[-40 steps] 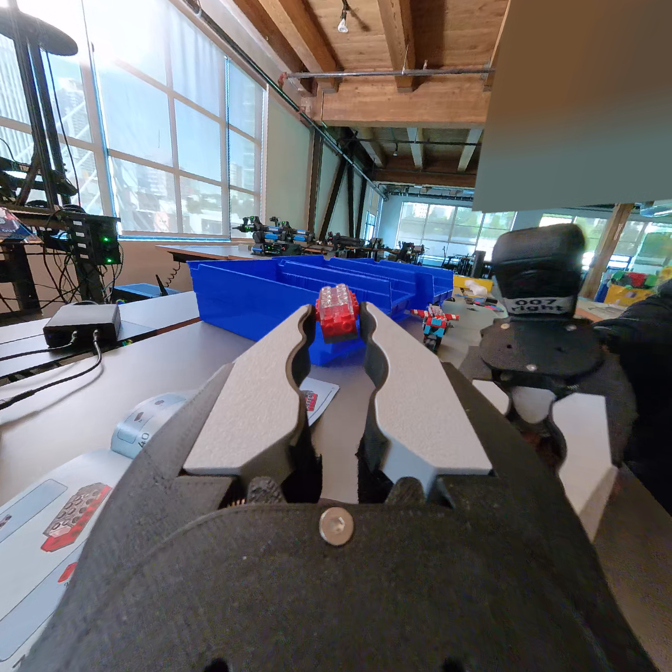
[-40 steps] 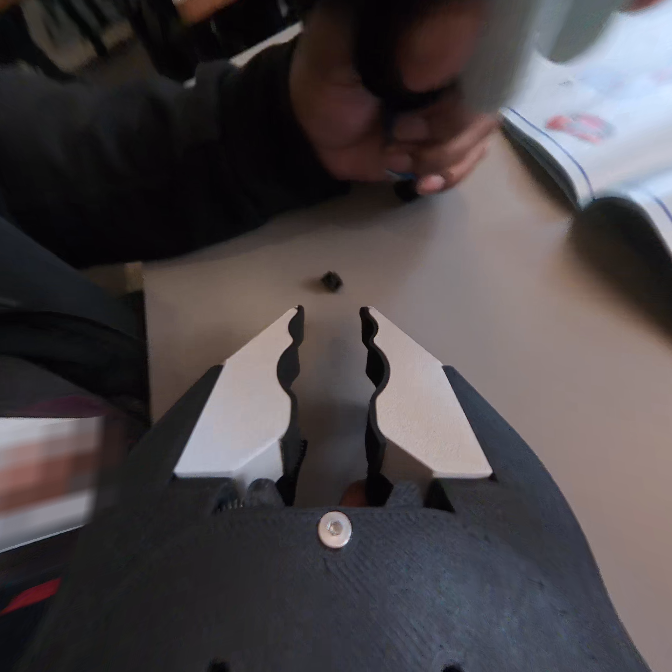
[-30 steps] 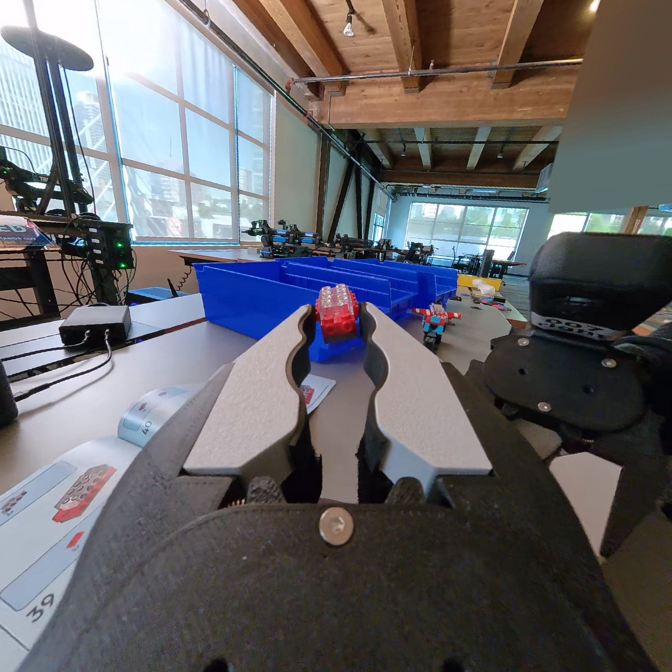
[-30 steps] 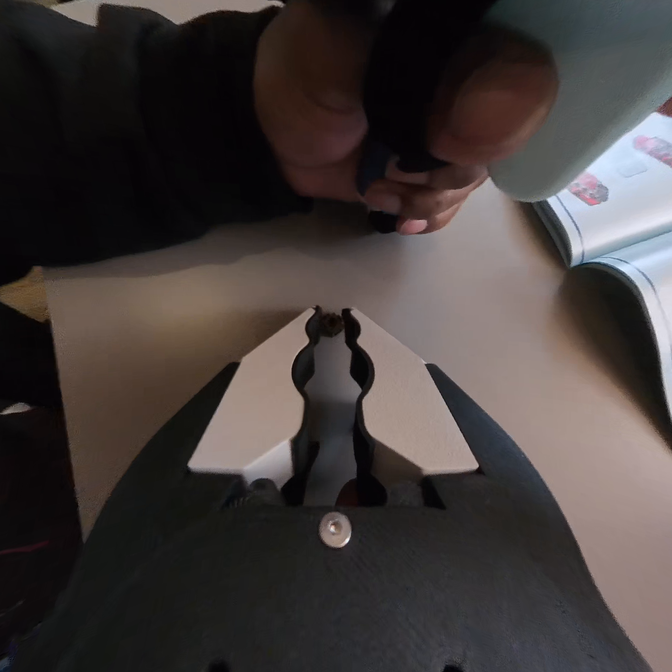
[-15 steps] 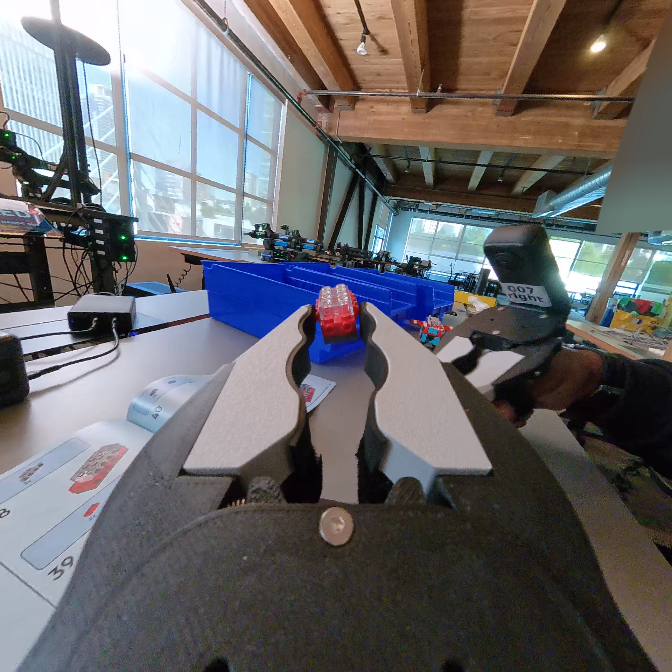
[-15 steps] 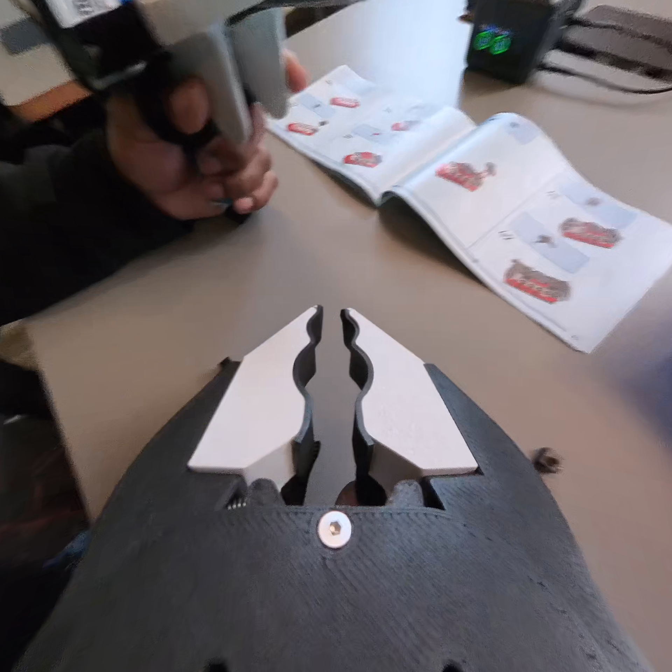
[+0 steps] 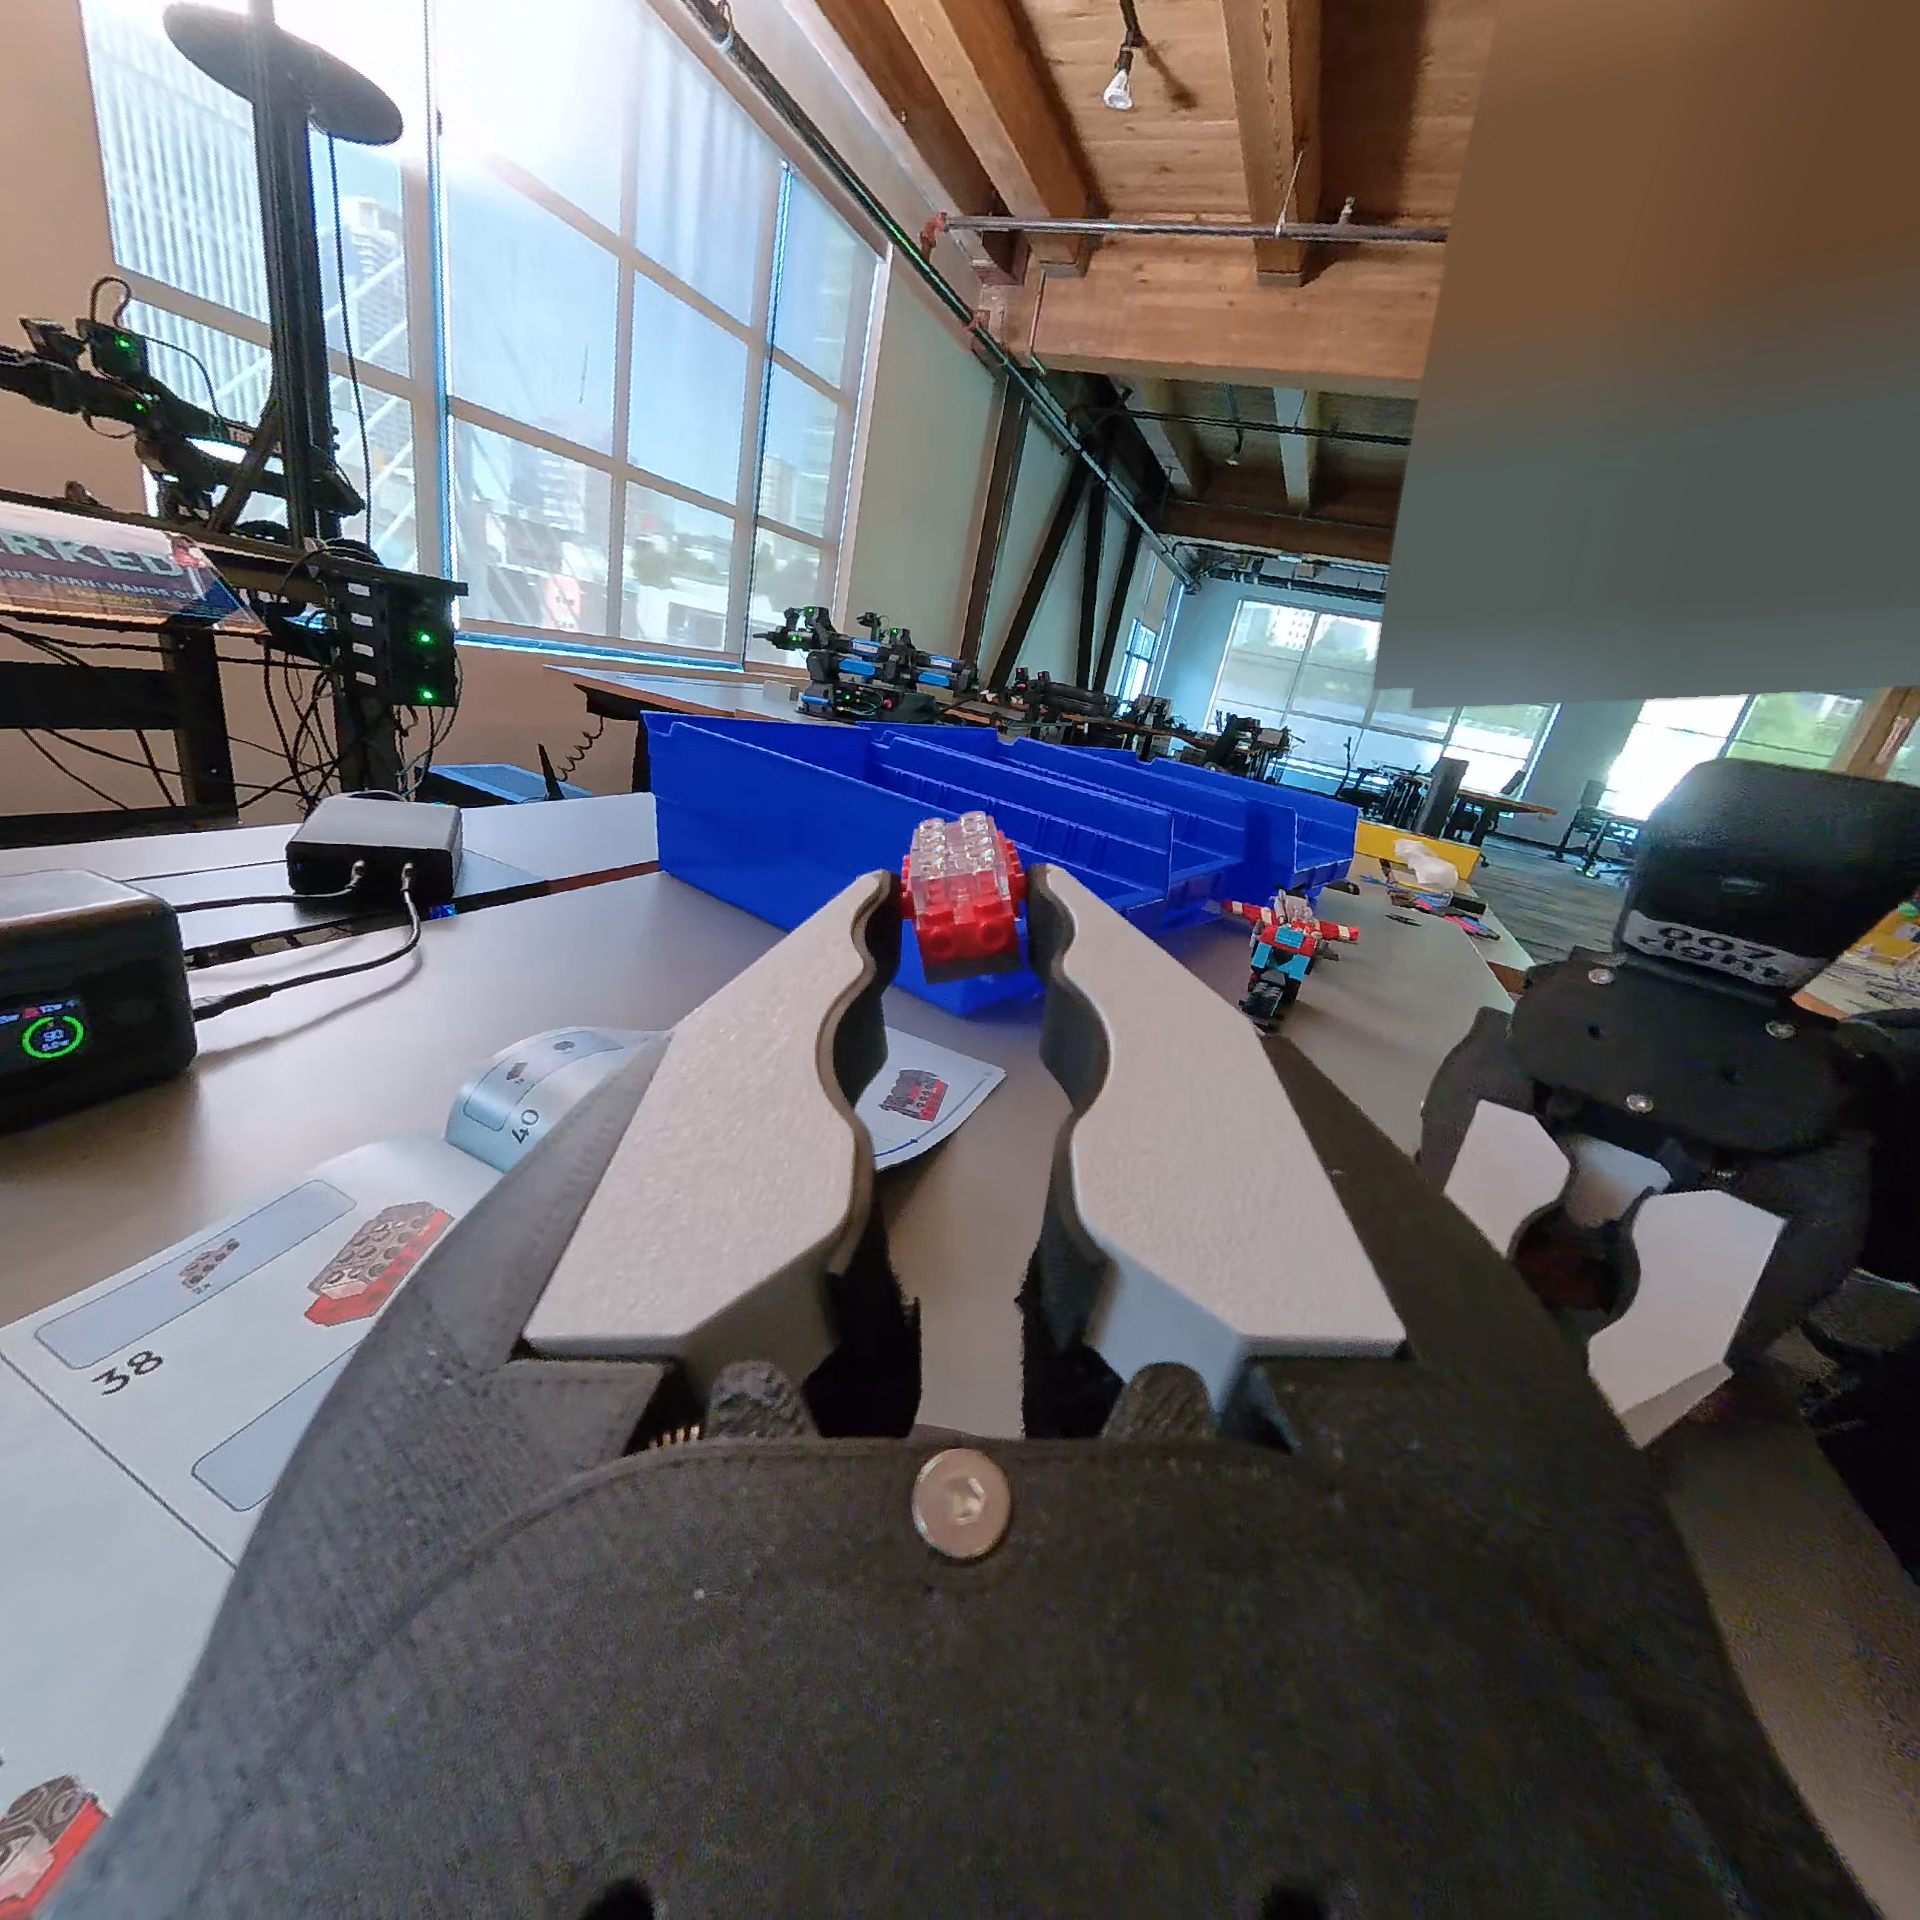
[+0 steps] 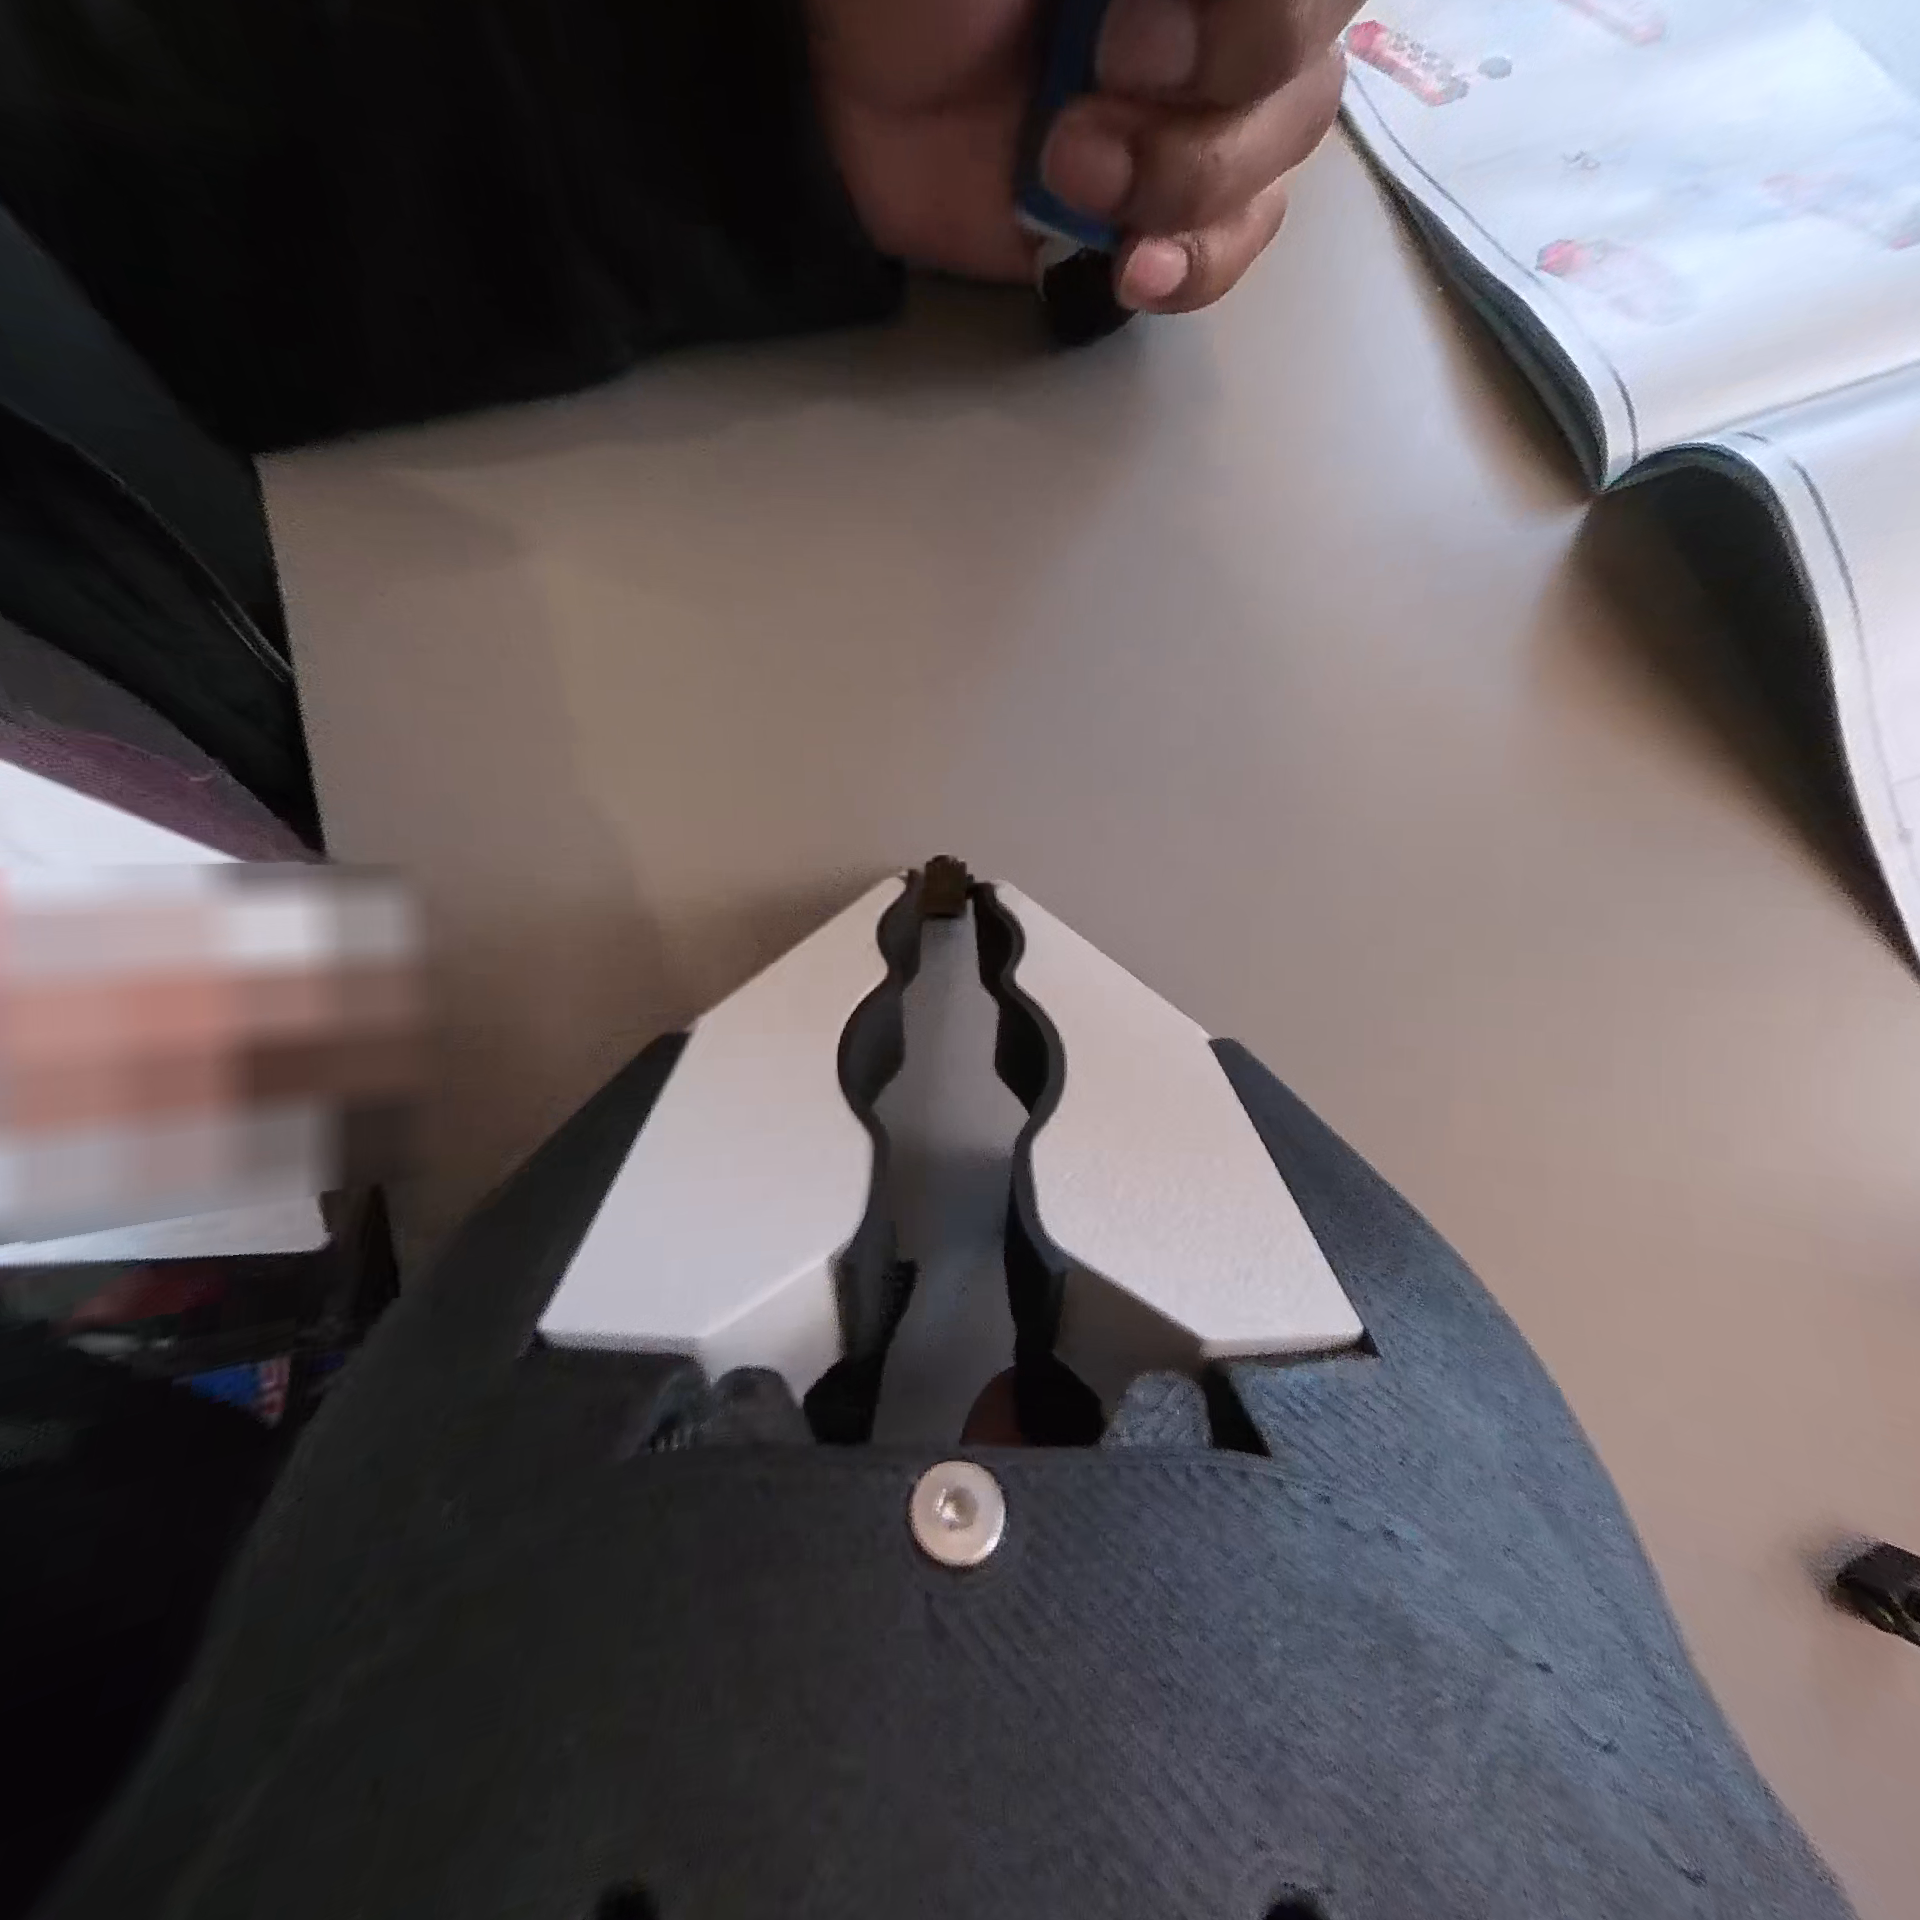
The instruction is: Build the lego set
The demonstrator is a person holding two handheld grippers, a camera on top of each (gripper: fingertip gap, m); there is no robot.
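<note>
My left gripper is shut on a small lego assembly, red bricks with clear studded pieces on top and a black base, held above the table. My right gripper is shut on a tiny black lego piece pinched at its fingertips, just over the grey table. In the left wrist view the right gripper shows at the right, pointing down at the table. A second small black piece lies on the table at the lower right of the right wrist view.
An open instruction booklet lies on the table. Blue bins stand behind, with a small red-and-teal lego model beside them. Black boxes with cables sit at the left. The person's hand holds the left gripper's handle. Some 20 cm of space lies between my two pairs of fingers.
My right gripper closed on the tiny black piece, lifted away with no piece seen between its fingers half a second ago, and now is back low over the table, shut on a black piece. The left gripper kept its hold.
</note>
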